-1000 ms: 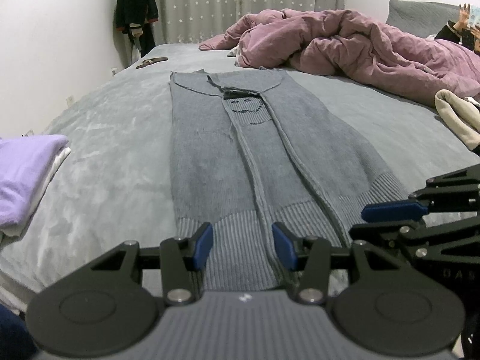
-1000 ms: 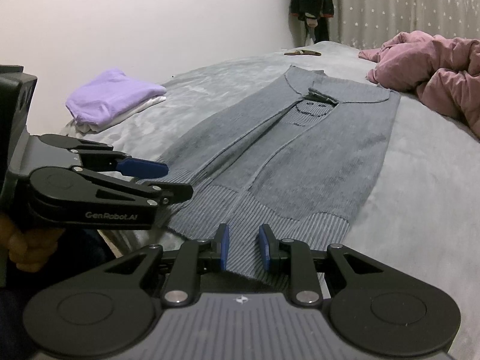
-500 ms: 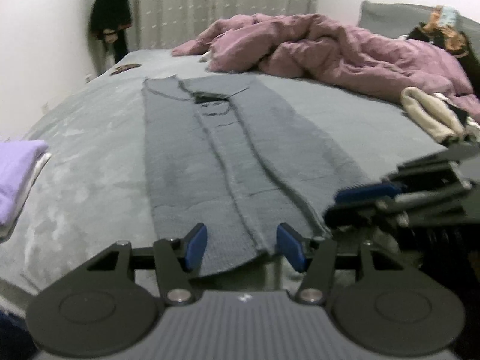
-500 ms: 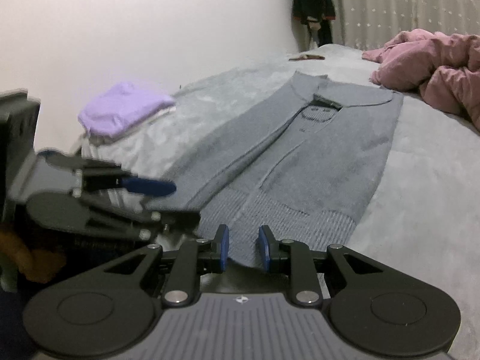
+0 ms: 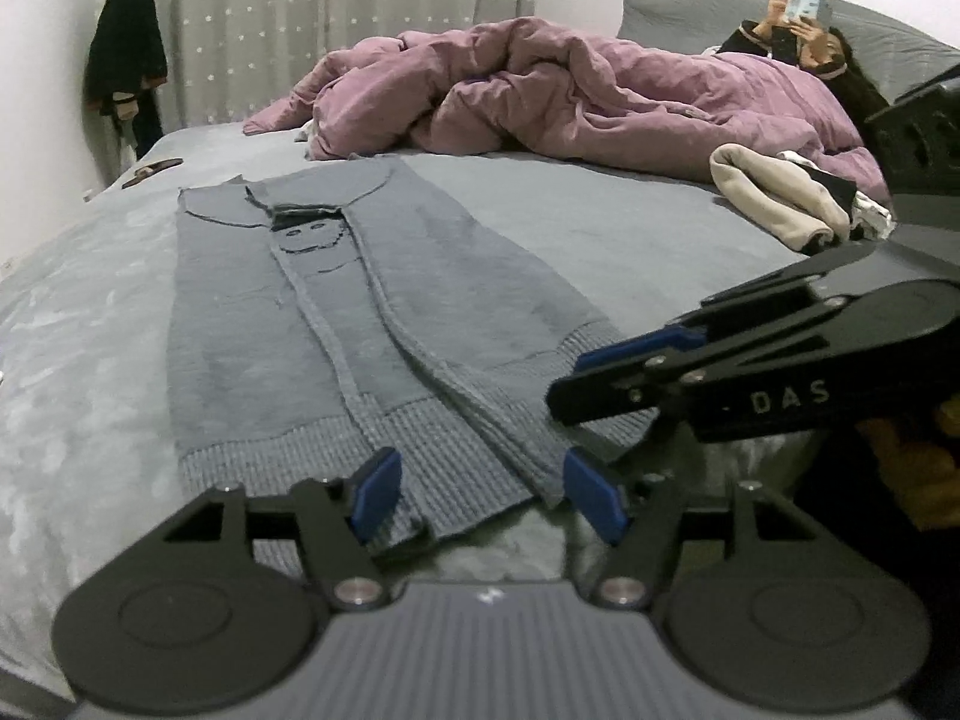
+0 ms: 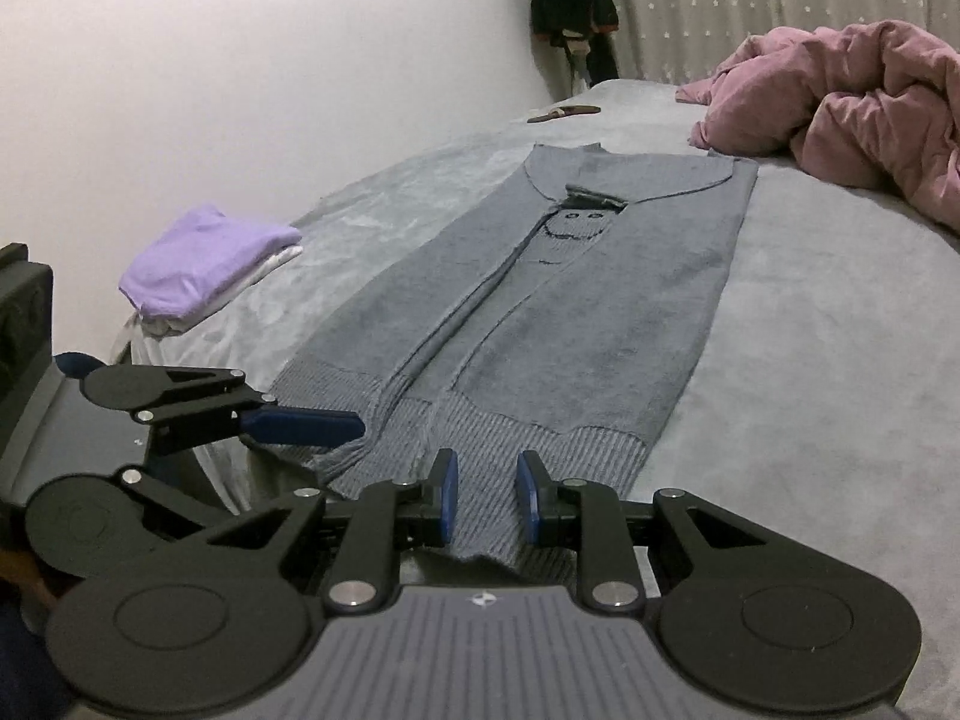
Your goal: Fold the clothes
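The grey sweater (image 5: 372, 324) lies flat on the grey bedspread (image 5: 90, 330), sleeves folded inward along the body, collar at 12 o'clock and ribbed hem (image 5: 336, 450) at 6 o'clock, nearest both tools. The left gripper (image 5: 477, 489) sits at the hem with its jaws opening; the hem's edge and the folded sleeve end lie between the blue pads, which do not press on the cloth. The right gripper (image 6: 487, 495) sits at the hem's other portion, jaws a narrow gap apart, with ribbed knit showing in the gap; whether the pads pinch the cloth cannot be told from either view. The step in hand appears to be taking the hem at two points for the lengthwise fold toward the collar. To do it well: seat each pad fully over the hem and the sleeve layer beneath, so that all layers lift together; keep the two grip points level with each other; lift only enough to clear the bedspread; carry the hem straight toward 12 o'clock so the side edges stay aligned. Risk: a shallow bite may drop the sleeve layer and undo the earlier folds. Outward from the sweater, a folded purple garment (image 6: 204, 261) lies at 9 o'clock, a pink duvet (image 5: 570, 96) at 1 o'clock. Readable marking: "DAS" on the right gripper's side plate in the left view; no other text is legible.
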Action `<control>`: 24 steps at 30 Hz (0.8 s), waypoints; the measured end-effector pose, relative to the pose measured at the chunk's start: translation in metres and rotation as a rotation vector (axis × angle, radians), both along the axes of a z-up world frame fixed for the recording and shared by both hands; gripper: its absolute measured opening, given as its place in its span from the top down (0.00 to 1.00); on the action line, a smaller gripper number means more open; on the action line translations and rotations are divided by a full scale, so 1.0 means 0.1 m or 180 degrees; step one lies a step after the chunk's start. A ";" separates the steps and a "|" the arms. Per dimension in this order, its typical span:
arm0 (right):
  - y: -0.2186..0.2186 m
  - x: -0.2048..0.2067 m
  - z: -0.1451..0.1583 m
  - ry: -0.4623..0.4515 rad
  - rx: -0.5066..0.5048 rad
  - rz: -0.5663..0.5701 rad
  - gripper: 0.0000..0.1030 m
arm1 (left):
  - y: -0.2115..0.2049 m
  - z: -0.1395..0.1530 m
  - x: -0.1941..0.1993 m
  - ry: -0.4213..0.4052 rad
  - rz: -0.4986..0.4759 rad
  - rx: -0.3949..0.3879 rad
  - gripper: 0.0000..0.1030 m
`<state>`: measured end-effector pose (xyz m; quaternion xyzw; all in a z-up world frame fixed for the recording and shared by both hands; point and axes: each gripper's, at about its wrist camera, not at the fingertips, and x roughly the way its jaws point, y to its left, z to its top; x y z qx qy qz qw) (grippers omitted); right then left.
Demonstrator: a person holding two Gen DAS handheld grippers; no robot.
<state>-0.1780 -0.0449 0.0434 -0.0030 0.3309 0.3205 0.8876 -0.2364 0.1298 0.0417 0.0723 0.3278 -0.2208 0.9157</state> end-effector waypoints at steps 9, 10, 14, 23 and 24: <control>-0.06 0.01 -0.01 0.0005 0.0060 -0.0054 0.77 | 0.48 0.22 0.03 0.0141 0.0343 -0.0834 0.42; -0.08 0.02 0.00 0.0008 0.0066 -0.0074 0.77 | 0.55 0.25 0.03 0.0140 0.0417 -0.0909 0.43; -0.10 0.03 0.01 -0.0010 0.0063 -0.0146 0.77 | 0.71 0.29 0.07 0.0134 0.0783 -0.0774 0.44; -0.32 0.08 0.02 0.0057 0.0105 -0.0537 0.72 | 1.00 0.19 0.15 0.0398 0.1421 -0.0635 0.52; -0.34 0.08 0.01 0.0090 0.0121 -0.0574 0.71 | 0.99 0.18 0.15 0.0413 0.1419 -0.0633 0.52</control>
